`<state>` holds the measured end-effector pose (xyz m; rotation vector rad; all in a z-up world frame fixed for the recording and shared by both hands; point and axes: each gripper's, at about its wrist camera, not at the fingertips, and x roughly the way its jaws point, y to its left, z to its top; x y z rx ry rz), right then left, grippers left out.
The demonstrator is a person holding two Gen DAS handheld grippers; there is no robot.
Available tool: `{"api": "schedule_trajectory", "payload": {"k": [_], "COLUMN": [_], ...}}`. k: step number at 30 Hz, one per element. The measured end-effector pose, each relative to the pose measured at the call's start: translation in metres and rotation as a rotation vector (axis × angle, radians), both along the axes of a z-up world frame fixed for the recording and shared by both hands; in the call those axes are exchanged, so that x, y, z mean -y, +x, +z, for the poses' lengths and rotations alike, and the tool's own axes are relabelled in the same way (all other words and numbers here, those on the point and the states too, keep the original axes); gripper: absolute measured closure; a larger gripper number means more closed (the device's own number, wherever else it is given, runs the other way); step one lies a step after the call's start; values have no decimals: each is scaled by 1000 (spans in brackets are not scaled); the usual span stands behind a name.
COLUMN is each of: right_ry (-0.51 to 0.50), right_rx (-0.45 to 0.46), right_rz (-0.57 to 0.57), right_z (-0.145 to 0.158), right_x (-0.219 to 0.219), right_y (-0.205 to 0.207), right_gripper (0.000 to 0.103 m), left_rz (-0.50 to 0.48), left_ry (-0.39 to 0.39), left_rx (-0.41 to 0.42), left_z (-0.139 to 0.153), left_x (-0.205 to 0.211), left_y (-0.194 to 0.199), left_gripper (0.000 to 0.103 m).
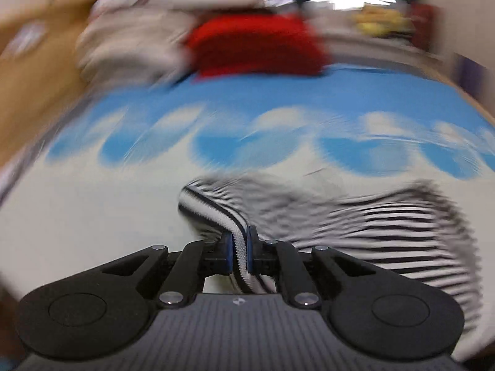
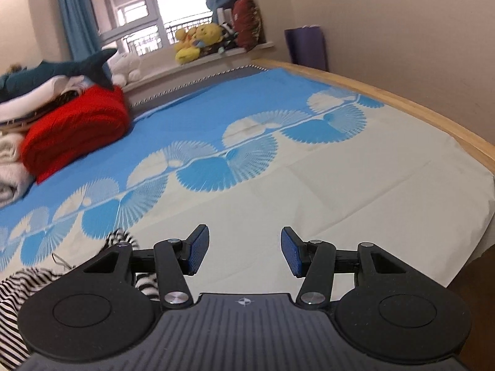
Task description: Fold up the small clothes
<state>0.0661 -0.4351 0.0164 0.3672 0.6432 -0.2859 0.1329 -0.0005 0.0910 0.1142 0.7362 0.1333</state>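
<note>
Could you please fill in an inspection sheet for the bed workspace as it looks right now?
Surface: bed sheet, cream with blue fan print, on a wooden frame.
Job's things: striped garment, crumpled, one ribbed edge lifted.
Clutter: red blanket on piled bedding; shark plush on top.
Grippers: left gripper shut on the striped garment; right gripper open, nothing between the pads.
Cables: nothing seen.
Surroundings: window, blue curtains, yellow plush toys on the sill.

Ribbed striped cloth garment [image 1: 386, 225]
</note>
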Motion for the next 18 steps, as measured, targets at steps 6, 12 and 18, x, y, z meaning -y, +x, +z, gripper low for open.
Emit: {"api": "schedule_trajectory", "payload": {"k": [6,12,18], "right_ry": [-21,18,153], "right_rx": [5,2,-31], "right_rz": [8,10,135], "right_z": [-4,-9,-19], "right_x": [18,41,36], "right_y": [-7,-13,-6], "right_gripper": [50,50,50], "left_rz": [-484,-880,-799], "left_ry": [143,53,-150], "left_rx": [98,-209,-185], "left_z": [-23,-94,-65], "left_x": [165,253,188], "left_y": [-33,-65,-49], "left_gripper": [95,89,76]}}
